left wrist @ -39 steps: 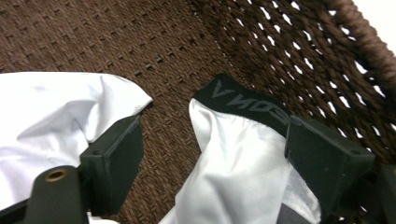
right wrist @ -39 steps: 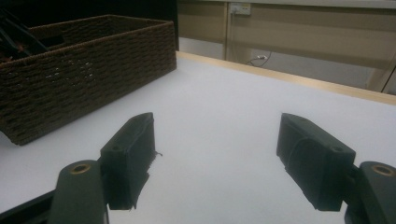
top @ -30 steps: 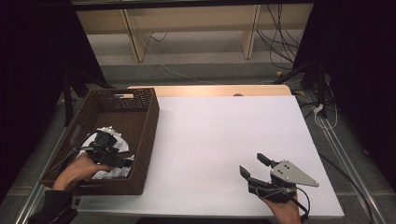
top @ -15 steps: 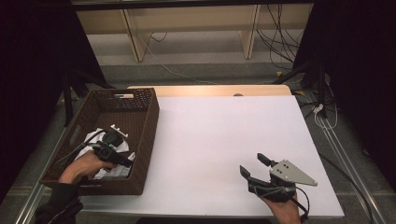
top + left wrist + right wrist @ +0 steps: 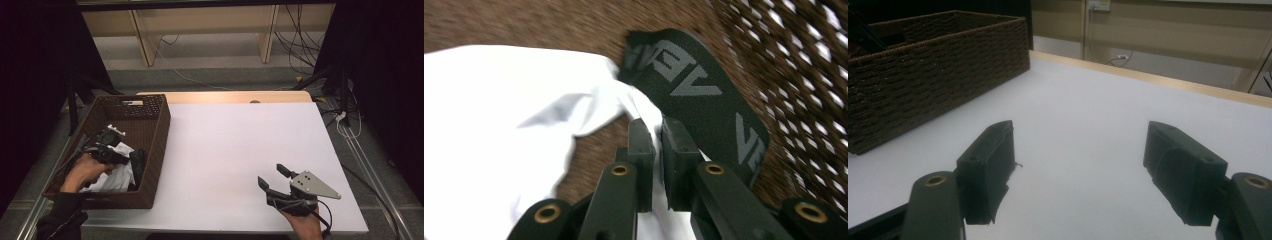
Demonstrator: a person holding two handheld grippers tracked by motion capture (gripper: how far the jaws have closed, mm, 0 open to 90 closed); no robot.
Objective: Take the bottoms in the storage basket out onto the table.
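Clearly the white garment [image 5: 514,115] is soft and light; it lies crumpled in the wicker basket [image 5: 155,145] at the tabletop's 9 o'clock edge, with a black lettered waistband [image 5: 704,95] running off toward 2 o'clock in the left gripper view; the left tongs [image 5: 656,135] have just been closing and now pinch a thin fold of the white cloth where it meets the band; I judge that seam the best hold, since the elastic is thicker and less likely to slide out than the limp cloth; lifted, it will sag and trail, and may snag on the weave; the right tongs [image 5: 272,176] rest at the tabletop's [image 5: 235,150] 5 o'clock corner, jaws wide apart and empty.
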